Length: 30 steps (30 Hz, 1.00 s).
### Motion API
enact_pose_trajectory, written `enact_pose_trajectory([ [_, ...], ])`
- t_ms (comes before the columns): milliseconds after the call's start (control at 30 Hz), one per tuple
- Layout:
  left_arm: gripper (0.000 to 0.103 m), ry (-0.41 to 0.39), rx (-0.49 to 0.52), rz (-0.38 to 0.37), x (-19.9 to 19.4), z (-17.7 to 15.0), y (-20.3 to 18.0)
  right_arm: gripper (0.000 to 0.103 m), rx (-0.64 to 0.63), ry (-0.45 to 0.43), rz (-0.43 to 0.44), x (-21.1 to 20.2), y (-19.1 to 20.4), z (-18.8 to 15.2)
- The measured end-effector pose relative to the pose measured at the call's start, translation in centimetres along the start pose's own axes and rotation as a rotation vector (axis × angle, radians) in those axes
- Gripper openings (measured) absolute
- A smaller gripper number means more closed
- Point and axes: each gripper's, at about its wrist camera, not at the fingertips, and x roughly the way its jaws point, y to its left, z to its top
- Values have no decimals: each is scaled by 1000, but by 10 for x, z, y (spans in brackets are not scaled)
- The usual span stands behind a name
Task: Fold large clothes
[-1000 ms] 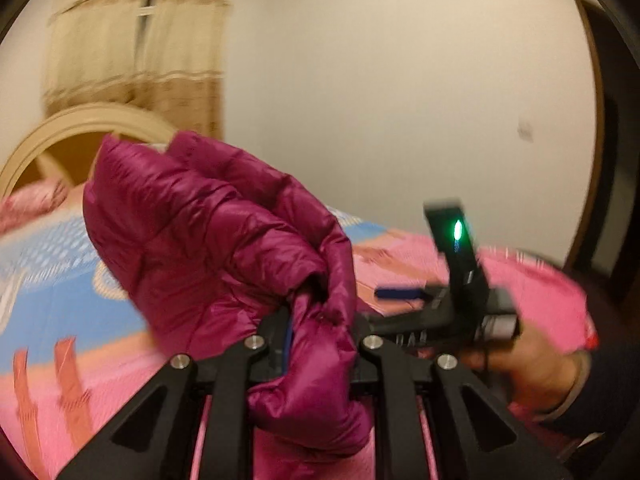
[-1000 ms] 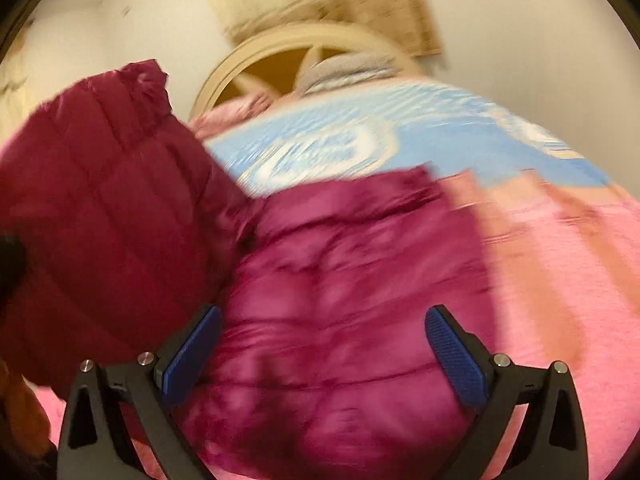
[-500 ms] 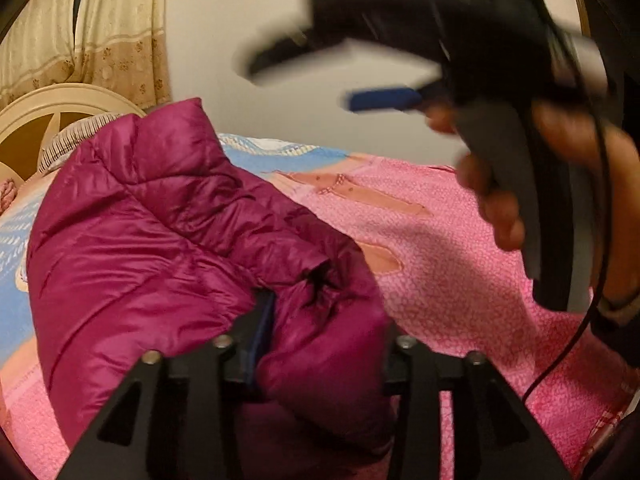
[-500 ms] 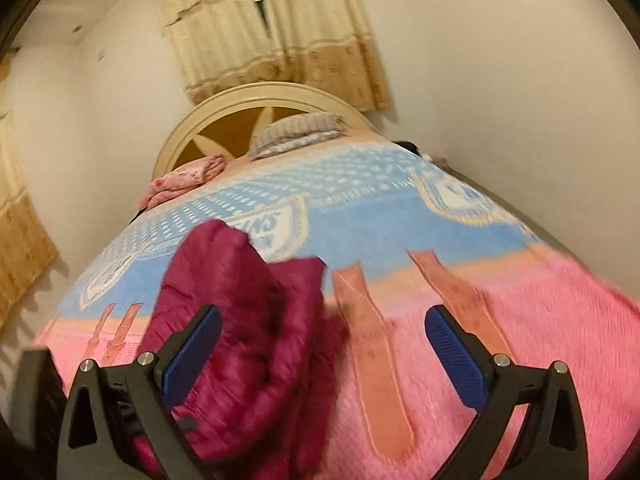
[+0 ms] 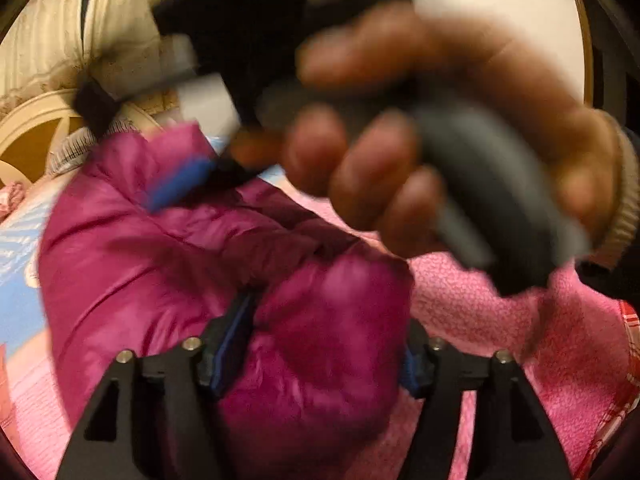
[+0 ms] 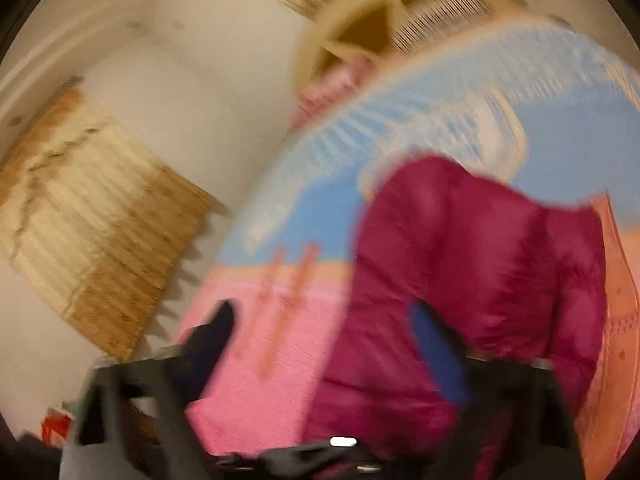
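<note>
A magenta puffer jacket (image 5: pixel 168 264) lies bunched on the pink and blue bed cover. My left gripper (image 5: pixel 320 352) is shut on a thick fold of the jacket between its blue pads. The right gripper, held in a hand (image 5: pixel 400 184), crosses close in front of the left camera, blurred. In the right wrist view the right gripper (image 6: pixel 328 344) is open and empty, tilted, just above the jacket (image 6: pixel 480 264); its fingers are motion-blurred.
The bed cover (image 6: pixel 256 360) is pink near me and blue farther off. A cream arched headboard (image 6: pixel 360 24) with pillows stands at the far end. Beige curtains (image 6: pixel 88 216) hang at the left wall. The bed's left edge (image 6: pixel 208 288) is near.
The right gripper swung up and across in front of the left camera, then tilted down over the jacket. The left gripper kept its hold on the fold and the jacket settled lower.
</note>
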Motion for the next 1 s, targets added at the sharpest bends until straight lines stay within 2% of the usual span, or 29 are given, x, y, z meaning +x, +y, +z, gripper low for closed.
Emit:
enact_pose_trajectory([
  [67, 79, -16, -6, 9, -22, -7, 3, 55, 34, 17, -84, 4, -19, 0],
  [133, 98, -38, -18, 32, -51, -18, 10, 54, 62, 7, -99, 1, -31, -3],
  [167, 101, -47, -28, 51, -62, -21, 15, 54, 63, 7, -116, -1, -34, -5],
  [267, 103, -96, -86, 124, -103, -33, 42, 54, 12, 9, -194, 1, -30, -15],
  [400, 103, -130, -233, 305, -122, -33, 102, 54, -63, -63, -310, -5, -25, -31],
  [467, 103, -125, -333, 383, -117, -26, 131, 54, -102, -115, -386, -2, -27, -44],
  [567, 103, -104, -466, 394, -92, -14, 171, 54, -149, -181, -457, -4, -26, -58],
  [633, 103, -69, -503, 410, -73, -8, 176, 54, -166, -206, -478, -7, -29, -64],
  [733, 103, -41, -502, 423, -43, 0, 170, 54, -177, -228, -499, -7, -38, -66],
  [867, 103, 28, -436, 460, -8, 2, 155, 54, -185, -222, -507, -5, -47, -70],
  [1000, 103, 94, -390, 472, 7, -6, 146, 54, -203, -230, -513, -1, -51, -68],
])
